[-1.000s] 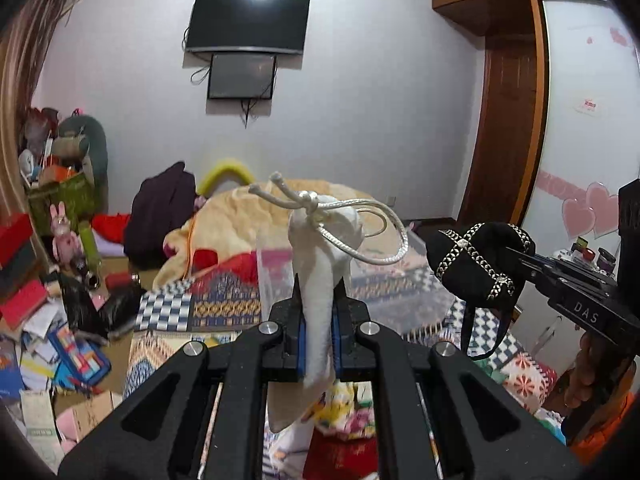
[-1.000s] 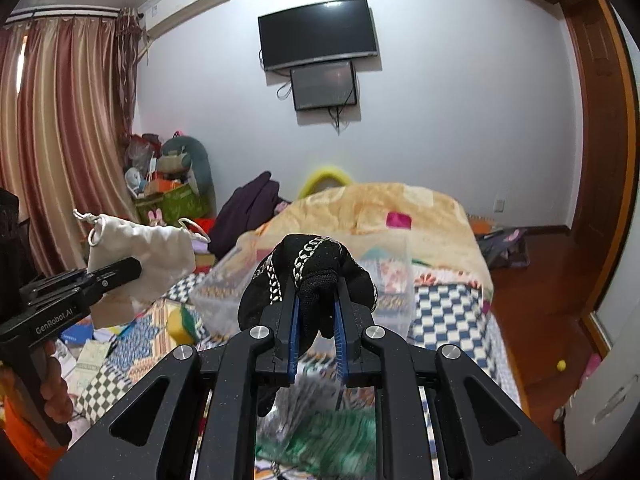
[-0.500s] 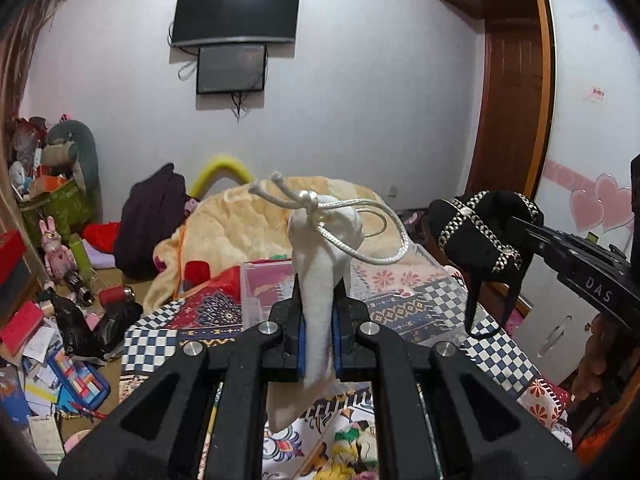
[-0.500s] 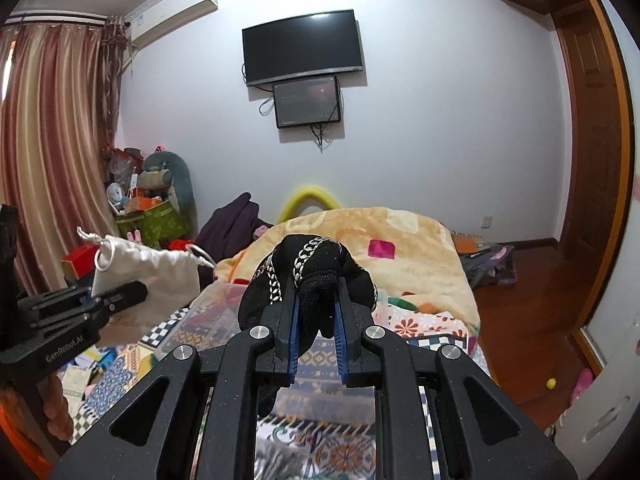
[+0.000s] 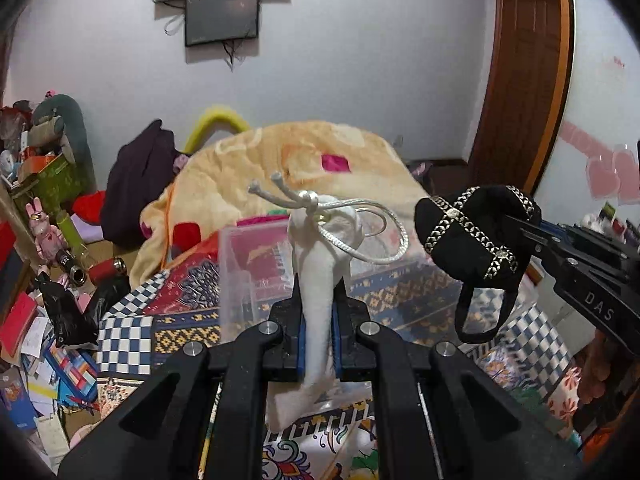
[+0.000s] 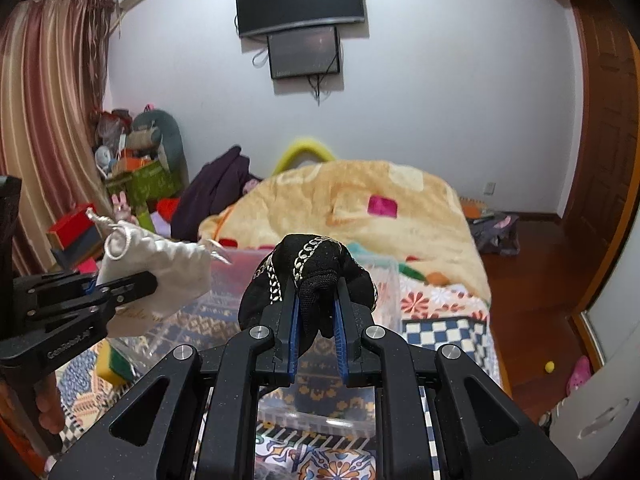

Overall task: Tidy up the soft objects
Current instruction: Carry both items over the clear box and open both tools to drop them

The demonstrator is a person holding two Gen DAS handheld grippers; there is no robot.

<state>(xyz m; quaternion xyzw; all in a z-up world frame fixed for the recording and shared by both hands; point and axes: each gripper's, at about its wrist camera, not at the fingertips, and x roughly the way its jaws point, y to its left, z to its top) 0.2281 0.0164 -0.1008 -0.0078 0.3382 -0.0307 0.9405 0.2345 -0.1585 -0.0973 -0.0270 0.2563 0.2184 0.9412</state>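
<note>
- Fingers of the left gripper are clamped on the middle of a white drawstring pouch, which stands upright between them with its cord looping free above; in the left wrist view it hangs over the near end of the bed, in front of a clear plastic bin.
- Off to the right in that view, a black chain-trimmed bag hangs from the other tool, its strap dangling.
- Fingers of the right gripper pinch that black chain-trimmed bag tight, held above the clear plastic bin, in the right wrist view.
- Left gripper and white drawstring pouch show at the left, over the bin's left edge.
- Judging the step as carrying both to the bin: lower each well inside the rim before letting go, one at a time, minding that cord and strap do not snag the wall.
</note>
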